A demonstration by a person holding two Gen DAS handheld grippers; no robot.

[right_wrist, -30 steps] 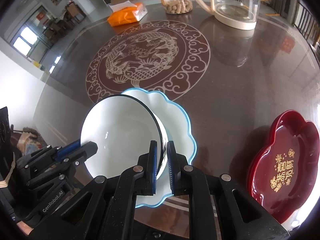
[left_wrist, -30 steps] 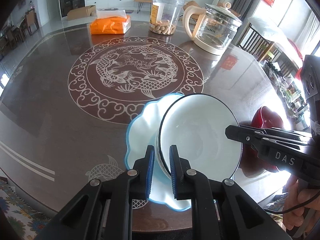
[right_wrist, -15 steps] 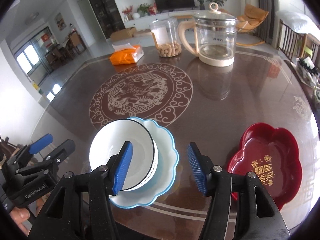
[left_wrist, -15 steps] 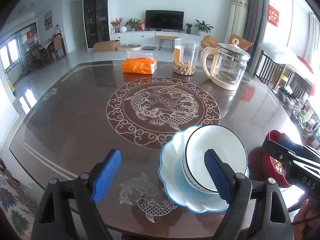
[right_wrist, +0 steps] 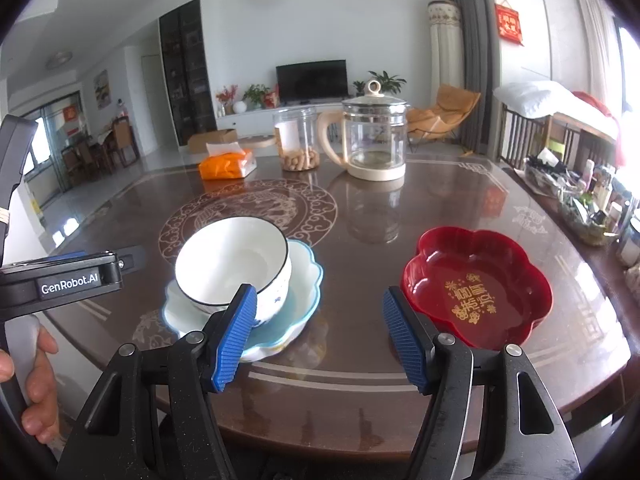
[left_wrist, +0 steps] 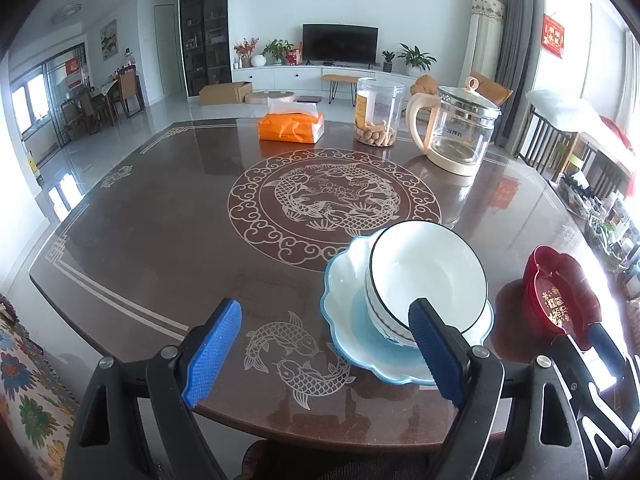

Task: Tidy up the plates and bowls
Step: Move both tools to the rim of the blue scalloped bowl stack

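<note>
**Red dish lies to the right of the stacked bowl, on the right gripper's side**

The white bowl (right_wrist: 234, 266) with a dark rim sits inside the scalloped blue-edged plate (right_wrist: 304, 276), leaning slightly rather than sitting flat, near the table's (right_wrist: 360, 364) front edge. The red flower-shaped dish (right_wrist: 476, 284) rests alone on the table, well apart from that plate and to its right.

The right gripper (right_wrist: 320, 334) has just been opening its jaws; they stand wide, with nothing between them but bare tabletop. One blue pad overlaps the plate's near rim in the right wrist view, the other points toward the red dish. The left gripper (left_wrist: 326, 354) has also just been opening and stands wide and empty, with one pad in line with the bowl's near rim.

Judging from this layout, the red dish is the piece left to gather. It lies far closer to the right gripper than to the left, so a reach to the right from the plate, taking the dish by its near raised rim, looks the natural approach.
</note>
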